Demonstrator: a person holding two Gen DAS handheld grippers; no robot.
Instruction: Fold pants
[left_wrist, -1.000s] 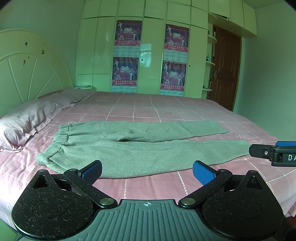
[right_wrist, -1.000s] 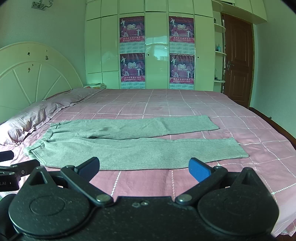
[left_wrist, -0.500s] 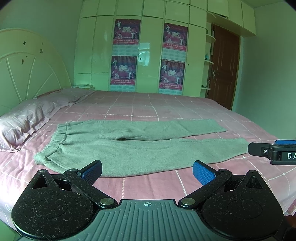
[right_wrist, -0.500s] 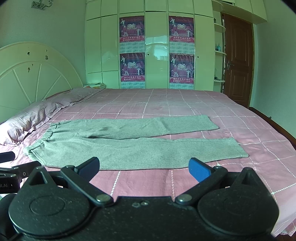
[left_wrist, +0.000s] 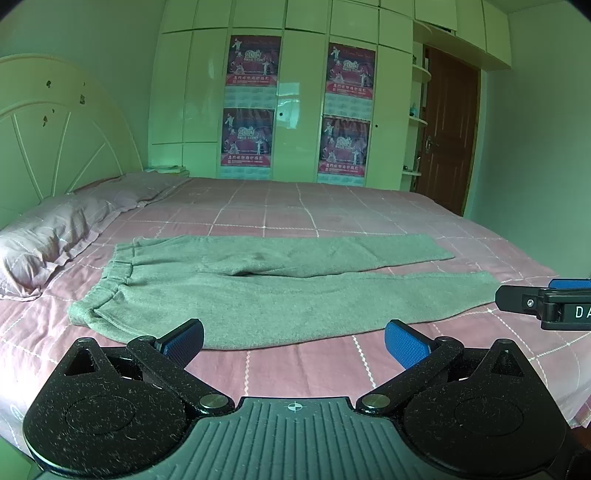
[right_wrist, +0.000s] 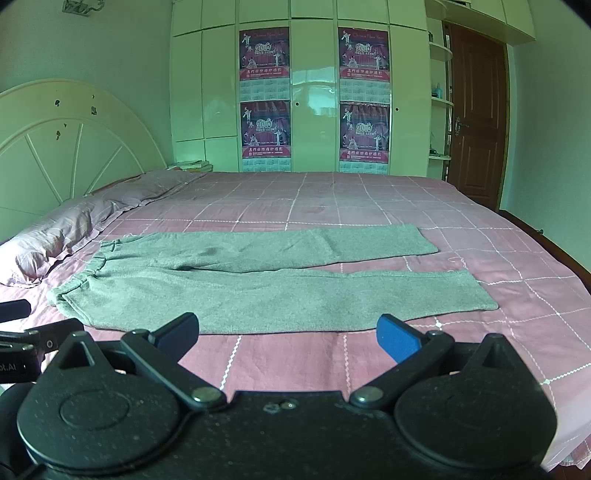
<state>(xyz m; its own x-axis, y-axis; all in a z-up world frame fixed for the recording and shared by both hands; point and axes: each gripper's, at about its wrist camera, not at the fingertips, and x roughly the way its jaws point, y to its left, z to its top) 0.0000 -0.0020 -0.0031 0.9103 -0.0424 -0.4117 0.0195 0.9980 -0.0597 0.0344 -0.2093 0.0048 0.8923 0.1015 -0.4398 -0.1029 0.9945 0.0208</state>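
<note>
left wrist: fuzzy grey pants flat on checked pink bedsheet.

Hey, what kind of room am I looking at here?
A bedroom, most likely in a home: a wide bed with a pillow and arched headboard, facing a wall of wardrobes.

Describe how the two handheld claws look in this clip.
Both are matte black plastic with two round hinge housings, silver pivot bolts and blue textured pads. The left claw has a ribbed grey centre plate with a crosshair mark. The right claw shows white lettering "DA" on its side.
</note>
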